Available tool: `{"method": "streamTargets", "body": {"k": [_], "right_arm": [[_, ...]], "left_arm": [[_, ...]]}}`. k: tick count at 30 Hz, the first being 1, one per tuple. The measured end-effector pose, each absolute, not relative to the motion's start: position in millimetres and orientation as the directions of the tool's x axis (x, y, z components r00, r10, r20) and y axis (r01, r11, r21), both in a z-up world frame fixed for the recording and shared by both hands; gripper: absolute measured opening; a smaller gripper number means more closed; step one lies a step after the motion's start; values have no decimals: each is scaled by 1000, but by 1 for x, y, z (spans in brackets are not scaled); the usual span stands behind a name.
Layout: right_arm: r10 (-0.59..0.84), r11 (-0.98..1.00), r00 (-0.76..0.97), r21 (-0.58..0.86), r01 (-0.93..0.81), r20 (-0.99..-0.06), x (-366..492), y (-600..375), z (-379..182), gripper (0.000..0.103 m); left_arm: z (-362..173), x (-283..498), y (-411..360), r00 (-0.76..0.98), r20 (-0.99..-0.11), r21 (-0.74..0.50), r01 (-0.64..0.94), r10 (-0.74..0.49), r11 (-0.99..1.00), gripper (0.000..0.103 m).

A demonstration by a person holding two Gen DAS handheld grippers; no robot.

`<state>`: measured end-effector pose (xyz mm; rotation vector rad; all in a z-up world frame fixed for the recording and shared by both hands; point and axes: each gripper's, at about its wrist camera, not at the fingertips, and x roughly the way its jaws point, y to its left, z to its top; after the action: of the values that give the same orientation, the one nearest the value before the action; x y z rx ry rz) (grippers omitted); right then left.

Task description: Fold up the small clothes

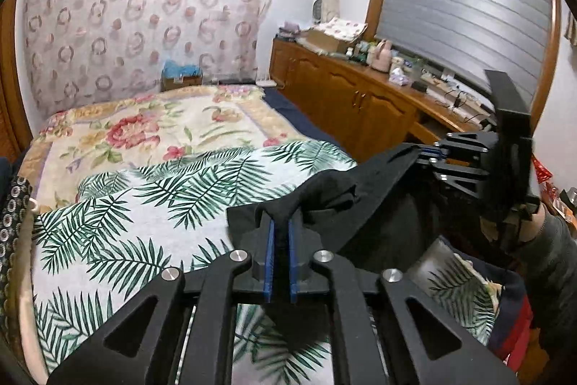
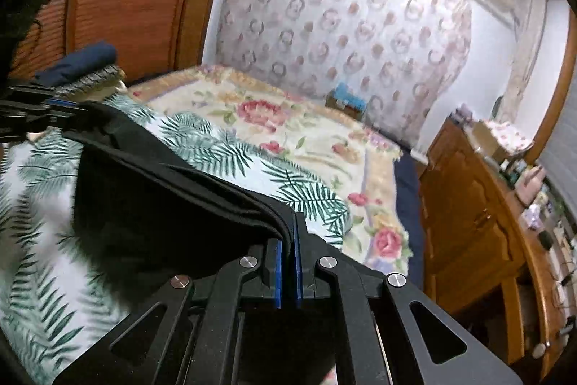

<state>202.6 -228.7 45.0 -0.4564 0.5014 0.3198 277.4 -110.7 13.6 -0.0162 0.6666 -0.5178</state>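
A black garment [image 1: 375, 190] hangs in the air above the bed, stretched between both grippers. My left gripper [image 1: 281, 226] is shut on one corner of it, the cloth pinched between the blue pads. My right gripper [image 2: 287, 233] is shut on the other corner of the black garment [image 2: 151, 193]. In the left wrist view the right gripper [image 1: 429, 152] shows at the right, holding the far end. In the right wrist view the left gripper [image 2: 68, 105] shows at the far left. The cloth sags between them over the palm-leaf sheet [image 1: 119, 226].
The bed carries a floral blanket [image 1: 151, 125] beyond the palm-leaf sheet [image 2: 234, 150]. A folded dark blue item [image 2: 83, 60] lies on a pile at the bed's left edge. A wooden cabinet [image 1: 353, 96] with clutter on top runs along the right.
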Motion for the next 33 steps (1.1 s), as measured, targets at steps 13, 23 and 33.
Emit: {"method": "streamTargets", "body": {"k": [13, 23, 33], "right_arm": [[137, 930, 767, -185, -317, -626, 285, -235, 58, 51], [157, 968, 759, -53, -244, -632, 240, -279, 67, 62], [268, 961, 626, 160, -225, -733, 257, -308, 27, 62]], "left_arm": [[-11, 307, -106, 651, -629, -151, 434, -425, 888, 67], [-50, 331, -125, 540, -747, -157, 423, -387, 893, 67], [-65, 339, -132, 456, -762, -256, 440, -460, 861, 62]]}}
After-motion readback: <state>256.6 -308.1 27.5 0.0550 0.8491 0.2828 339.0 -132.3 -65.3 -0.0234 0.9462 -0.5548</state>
